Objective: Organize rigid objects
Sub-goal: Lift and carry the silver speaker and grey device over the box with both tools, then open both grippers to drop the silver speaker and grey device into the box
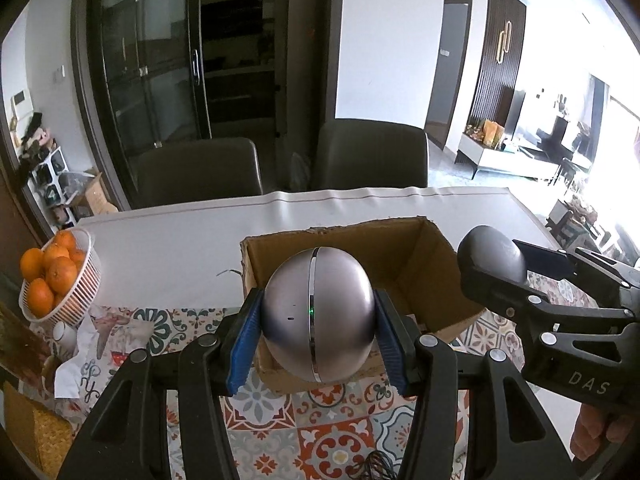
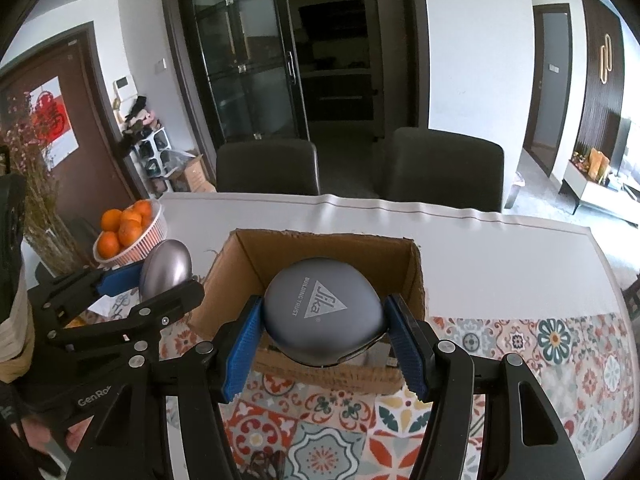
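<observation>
Now both tools hold round things above the box.

The left tool squeezes a silver ball between its blue pads, up over the near edge of the cardboard box. The right tool squeezes a gray round case over the same box. Both things are smooth and curved, so they could slip out and roll across the surface. The two tools are close together, so they might bump. A basket of oranges sits well to the left.
</observation>
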A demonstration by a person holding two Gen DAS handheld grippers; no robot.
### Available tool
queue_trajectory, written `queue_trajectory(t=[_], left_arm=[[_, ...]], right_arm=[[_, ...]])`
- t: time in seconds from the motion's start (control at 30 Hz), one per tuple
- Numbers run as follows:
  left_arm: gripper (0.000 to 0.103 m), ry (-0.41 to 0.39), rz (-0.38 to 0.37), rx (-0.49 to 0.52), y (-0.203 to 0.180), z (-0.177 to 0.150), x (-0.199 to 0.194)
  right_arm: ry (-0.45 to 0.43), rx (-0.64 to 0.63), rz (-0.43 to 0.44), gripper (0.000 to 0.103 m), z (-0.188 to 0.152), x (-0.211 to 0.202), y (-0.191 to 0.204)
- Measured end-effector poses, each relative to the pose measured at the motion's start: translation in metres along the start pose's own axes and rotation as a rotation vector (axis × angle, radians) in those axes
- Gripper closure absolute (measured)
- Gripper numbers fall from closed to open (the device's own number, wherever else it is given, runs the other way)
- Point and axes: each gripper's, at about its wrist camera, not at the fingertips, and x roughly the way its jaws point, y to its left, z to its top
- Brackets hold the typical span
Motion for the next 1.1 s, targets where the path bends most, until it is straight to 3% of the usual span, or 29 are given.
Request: queue_trajectory(t=[0.3,0.7,1.1], left_arm=[[0.050,0.080,0.010,-0.027,0.006,0.012,0.037],[0.050,0.188,0.051,-0.018,0.004,0.001,0.081],[0.050,0.238,0.063,-0.021,0.007,-0.009,0.097]], right_arm=[[0.076,0.018,0.013,0.041,0.012,0.036,-0.009],[0.202,0.035,-0.010,0.041,-0.001,0.083,-0.025],[0.205,-0.010,-0.047,0.041,-0.002,0.087,-0.023]])
